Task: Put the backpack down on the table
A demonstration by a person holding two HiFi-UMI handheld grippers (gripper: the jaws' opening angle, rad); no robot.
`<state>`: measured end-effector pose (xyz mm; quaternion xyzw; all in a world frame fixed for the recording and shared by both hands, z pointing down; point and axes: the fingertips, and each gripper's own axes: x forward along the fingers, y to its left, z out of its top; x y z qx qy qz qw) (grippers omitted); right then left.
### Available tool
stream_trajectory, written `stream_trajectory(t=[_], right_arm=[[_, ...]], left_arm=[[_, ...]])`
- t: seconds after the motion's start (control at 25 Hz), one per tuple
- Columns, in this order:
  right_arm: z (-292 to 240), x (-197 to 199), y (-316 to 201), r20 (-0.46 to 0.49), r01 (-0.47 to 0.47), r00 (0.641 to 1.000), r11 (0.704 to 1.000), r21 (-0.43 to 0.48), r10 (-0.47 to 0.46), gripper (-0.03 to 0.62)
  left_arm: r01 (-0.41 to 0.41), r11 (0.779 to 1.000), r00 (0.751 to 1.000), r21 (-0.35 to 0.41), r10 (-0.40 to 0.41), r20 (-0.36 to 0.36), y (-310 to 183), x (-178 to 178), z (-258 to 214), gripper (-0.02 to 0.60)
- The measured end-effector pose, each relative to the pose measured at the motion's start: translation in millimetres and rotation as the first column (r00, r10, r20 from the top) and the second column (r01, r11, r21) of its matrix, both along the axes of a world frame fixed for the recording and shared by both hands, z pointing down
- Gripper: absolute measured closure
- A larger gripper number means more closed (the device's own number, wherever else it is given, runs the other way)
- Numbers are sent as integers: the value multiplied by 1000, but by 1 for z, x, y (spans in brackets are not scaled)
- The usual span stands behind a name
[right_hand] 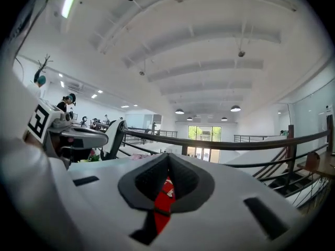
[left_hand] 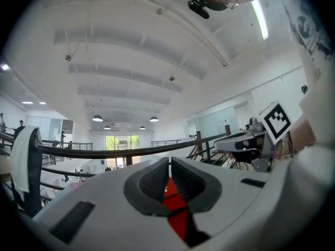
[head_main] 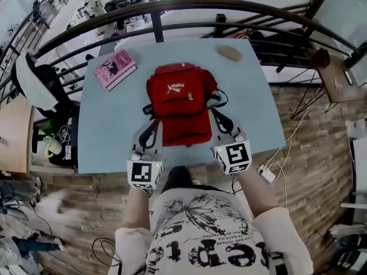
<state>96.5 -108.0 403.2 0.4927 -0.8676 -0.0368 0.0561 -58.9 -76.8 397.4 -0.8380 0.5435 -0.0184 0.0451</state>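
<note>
While closed backpack (head_main: 172, 105) is over table (head_main: 109, 136) | left tongs (head_main: 151, 126) grip it | right tongs (head_main: 221, 119) likewise

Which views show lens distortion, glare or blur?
Head view: the wide lens bends the railing into an arc, while the backpack is sharp and evenly lit. Left gripper view: fisheye with black corners; the ceiling light strip glares. Right gripper view: same fisheye; the far windows are overexposed.
</note>
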Motion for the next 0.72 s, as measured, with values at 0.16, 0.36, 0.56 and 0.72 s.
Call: stream_trajectory(t=[0.16,0.36,0.56,0.72], right_arm=[[-27,-3,7,-21,22,1000,998,64,-21,600],[-39,-3,12,-6,48,999,995,92,-48,600],[-43,-3,16,-8,54,999,993,102,-54,602],[-45,-3,20,-14,65,998,992,107,-64,602]], left_arm=[[-12,1000,1000,22,12,7,3,4,-37,568],[-26,997,999,71,24,24,6,9,-54,568],[-30,996,1000,81,30,8,8,14,-64,568],[-46,994,999,98,45,12,11,18,-63,568]])
